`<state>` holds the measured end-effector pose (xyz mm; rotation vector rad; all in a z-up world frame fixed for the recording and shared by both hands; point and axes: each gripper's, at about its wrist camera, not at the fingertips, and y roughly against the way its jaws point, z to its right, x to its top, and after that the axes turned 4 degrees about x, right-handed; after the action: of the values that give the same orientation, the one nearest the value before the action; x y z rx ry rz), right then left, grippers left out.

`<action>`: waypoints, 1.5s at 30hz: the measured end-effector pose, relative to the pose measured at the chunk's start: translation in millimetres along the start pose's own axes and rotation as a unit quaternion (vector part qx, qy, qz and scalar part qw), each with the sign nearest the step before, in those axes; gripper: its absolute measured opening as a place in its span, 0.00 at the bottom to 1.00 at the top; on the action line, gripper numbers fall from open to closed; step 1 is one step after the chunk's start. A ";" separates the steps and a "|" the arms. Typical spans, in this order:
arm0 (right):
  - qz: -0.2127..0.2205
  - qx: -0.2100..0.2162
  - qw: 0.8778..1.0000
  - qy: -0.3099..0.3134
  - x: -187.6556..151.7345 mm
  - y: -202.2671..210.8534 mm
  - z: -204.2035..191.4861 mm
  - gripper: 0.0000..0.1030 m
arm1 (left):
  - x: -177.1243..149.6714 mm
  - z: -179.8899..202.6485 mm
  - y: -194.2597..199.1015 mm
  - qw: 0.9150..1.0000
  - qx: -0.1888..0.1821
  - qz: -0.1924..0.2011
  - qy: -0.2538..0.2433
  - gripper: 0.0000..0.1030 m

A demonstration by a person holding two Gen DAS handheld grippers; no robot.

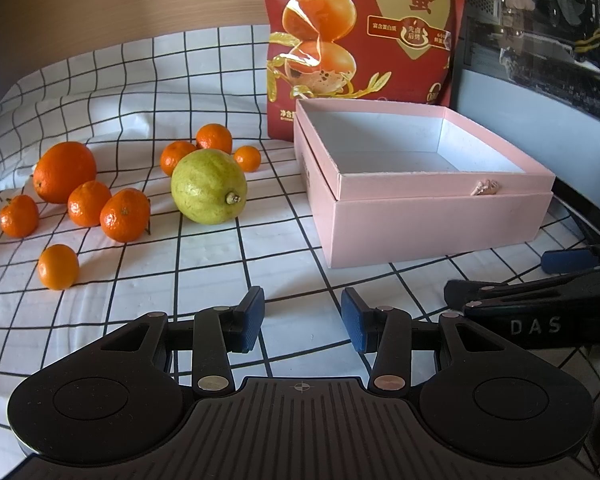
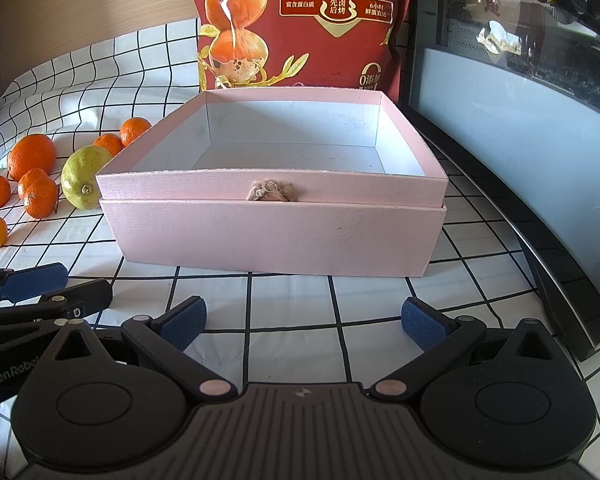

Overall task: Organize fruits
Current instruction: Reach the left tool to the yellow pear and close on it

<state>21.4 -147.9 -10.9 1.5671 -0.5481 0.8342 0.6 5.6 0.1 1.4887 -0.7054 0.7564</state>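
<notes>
A pink box (image 1: 432,216) (image 2: 272,236) sits open and holds nothing on the checked cloth. Left of it lie a yellow-green lemon (image 1: 208,186) (image 2: 85,178), a large orange (image 1: 65,172) (image 2: 31,157) and several small mandarins (image 1: 125,214) (image 2: 40,202). My left gripper (image 1: 303,320) hovers low over the cloth in front of the fruit, jaws apart with nothing between them. My right gripper (image 2: 304,322) faces the box's front wall, jaws wide apart, nothing held. Each gripper shows at the edge of the other's view.
A tall red snack bag (image 1: 360,32) (image 2: 300,20) stands right behind the box. A dark computer case with a glass side (image 2: 520,128) borders the cloth on the right. A wooden wall (image 1: 120,8) rises at the back.
</notes>
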 end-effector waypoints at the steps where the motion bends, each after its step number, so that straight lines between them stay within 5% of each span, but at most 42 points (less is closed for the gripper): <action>1: -0.017 0.003 1.000 0.001 4.0 -0.6 0.4 1.00 | 0.0 -1.1 0.5 1.000 -0.005 0.000 -0.005 0.46; 5: -0.055 0.011 0.998 0.004 17.3 -4.4 0.2 1.00 | 7.6 -18.1 2.6 0.999 -0.015 -0.028 -0.009 0.46; 11: -0.057 -0.009 0.998 -0.011 12.3 1.6 -6.1 1.00 | 24.2 -77.6 17.9 0.995 -0.029 -0.068 0.067 0.44; 14: -0.064 0.018 0.998 0.009 15.3 1.4 -13.5 0.97 | 23.5 -114.7 39.2 0.991 -0.027 -0.072 0.109 0.44; 20: 0.001 0.041 0.999 0.021 30.2 28.2 -57.6 0.92 | 13.8 -191.0 92.4 0.985 0.075 -0.053 0.148 0.43; 23: 0.021 0.061 0.998 0.021 43.1 33.6 -86.2 0.92 | 3.6 -233.8 114.9 0.973 0.148 -0.035 0.175 0.43; 27: -0.016 0.127 0.989 0.072 58.7 25.4 -130.4 0.92 | -11.4 -282.7 134.6 0.951 0.213 -0.035 0.222 0.43; 33: -0.008 0.131 0.968 0.214 53.9 35.1 -200.8 0.92 | -32.7 -328.9 162.6 0.925 0.240 -0.029 0.293 0.43; 35: 0.008 0.132 0.960 0.246 48.4 43.4 -212.4 0.92 | -33.6 -331.1 163.6 0.930 0.230 -0.031 0.285 0.43; 39: 0.004 0.145 0.953 0.266 41.0 45.4 -225.4 0.92 | -33.8 -313.2 150.4 0.952 0.199 -0.047 0.228 0.44; 43: -0.013 0.138 0.956 0.258 38.5 41.9 -225.8 0.92 | -35.7 -306.3 143.4 0.949 0.211 -0.072 0.223 0.44; 45: -0.017 0.133 0.959 0.249 37.4 41.0 -221.2 0.92 | -38.9 -303.7 141.3 0.954 0.203 -0.073 0.209 0.44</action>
<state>-30.8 65.8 49.5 1.5197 -0.0445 1.2655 -150.1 301.1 60.3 1.6501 -0.1185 1.1042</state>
